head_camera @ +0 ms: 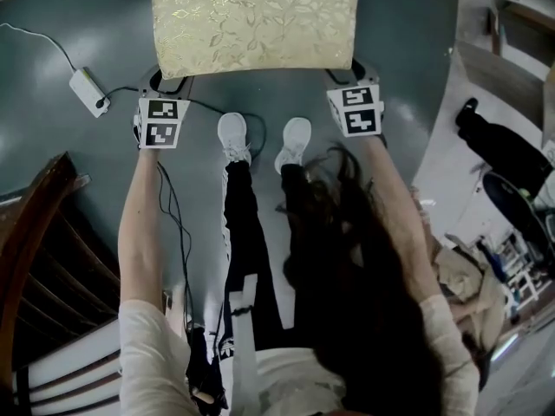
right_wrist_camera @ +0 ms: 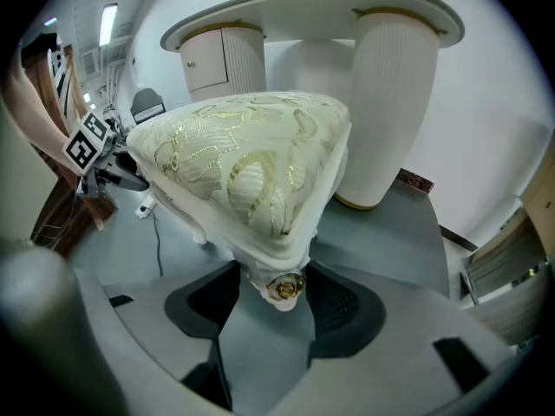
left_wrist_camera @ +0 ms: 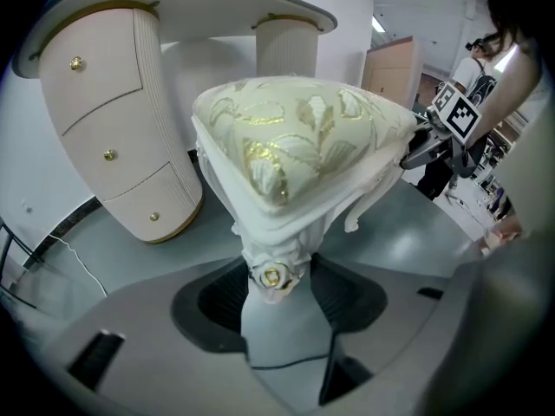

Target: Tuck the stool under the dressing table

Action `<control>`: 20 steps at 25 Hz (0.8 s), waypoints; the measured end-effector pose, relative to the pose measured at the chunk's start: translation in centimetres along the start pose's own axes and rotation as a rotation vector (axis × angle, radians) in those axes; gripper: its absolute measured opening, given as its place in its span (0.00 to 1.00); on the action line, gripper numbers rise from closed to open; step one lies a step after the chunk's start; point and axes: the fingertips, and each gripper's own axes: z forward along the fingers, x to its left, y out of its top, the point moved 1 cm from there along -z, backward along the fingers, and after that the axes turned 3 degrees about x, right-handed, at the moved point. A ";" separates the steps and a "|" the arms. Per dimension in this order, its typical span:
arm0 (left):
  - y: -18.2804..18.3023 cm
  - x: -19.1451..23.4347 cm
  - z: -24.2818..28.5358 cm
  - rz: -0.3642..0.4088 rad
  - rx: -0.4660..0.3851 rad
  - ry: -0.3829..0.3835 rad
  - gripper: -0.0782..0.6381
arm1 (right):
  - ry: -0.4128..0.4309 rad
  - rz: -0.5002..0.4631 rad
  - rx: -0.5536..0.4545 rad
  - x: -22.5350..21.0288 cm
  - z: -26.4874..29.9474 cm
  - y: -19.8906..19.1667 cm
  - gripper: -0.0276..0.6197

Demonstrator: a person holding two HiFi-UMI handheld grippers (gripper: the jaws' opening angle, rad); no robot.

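Note:
The stool (head_camera: 254, 20), white with a cream and gold leaf-patterned cushion, stands on the grey floor just ahead of the person's feet. My left gripper (head_camera: 169, 83) is shut on its near left corner. In the left gripper view the pads (left_wrist_camera: 221, 297) clamp the carved leg top with its gold rosette, the gripper (left_wrist_camera: 276, 276) pointing steeply down at the stool (left_wrist_camera: 295, 146). My right gripper (head_camera: 347, 72) grips the near right corner the same way, gripper (right_wrist_camera: 282, 289) on stool (right_wrist_camera: 243, 163). The dressing table (left_wrist_camera: 113, 137) (right_wrist_camera: 390, 102), white with curved drawer pedestals, stands beyond the stool.
A white power adapter (head_camera: 87, 91) with a cable lies on the floor at the left. A dark wooden chair (head_camera: 43, 258) stands at the near left. The person's white shoes (head_camera: 234, 137) are right behind the stool. Clutter and a dark bag (head_camera: 507, 159) fill the right side.

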 end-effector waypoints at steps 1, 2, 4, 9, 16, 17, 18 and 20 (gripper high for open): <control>-0.7 -1.2 -0.5 -0.031 0.028 -0.033 0.42 | 0.014 -0.009 0.052 0.0 -1.0 -0.5 0.42; -1.4 -2.5 -1.2 -0.064 0.063 -0.070 0.42 | 0.031 -0.019 0.112 0.0 -2.2 -1.2 0.42; -2.1 -4.6 -2.6 -0.120 0.129 -0.137 0.42 | 0.064 -0.034 0.223 0.0 -4.6 -1.9 0.42; -1.6 -3.9 -3.2 -0.131 0.163 -0.152 0.42 | 0.069 0.001 0.269 0.5 -5.4 -1.6 0.42; -1.6 -3.3 -2.3 -0.086 0.112 -0.097 0.42 | 0.002 0.037 0.158 0.6 -3.6 -2.4 0.42; -1.5 -3.1 -2.1 -0.081 0.107 -0.086 0.42 | -0.007 0.038 0.141 0.6 -3.2 -2.4 0.42; -1.4 -2.8 -2.0 -0.079 0.105 -0.077 0.42 | -0.015 0.043 0.126 0.6 -2.8 -2.3 0.42; -1.6 -2.9 -1.9 -0.080 0.113 -0.076 0.42 | -0.029 0.059 0.119 0.8 -2.7 -2.6 0.42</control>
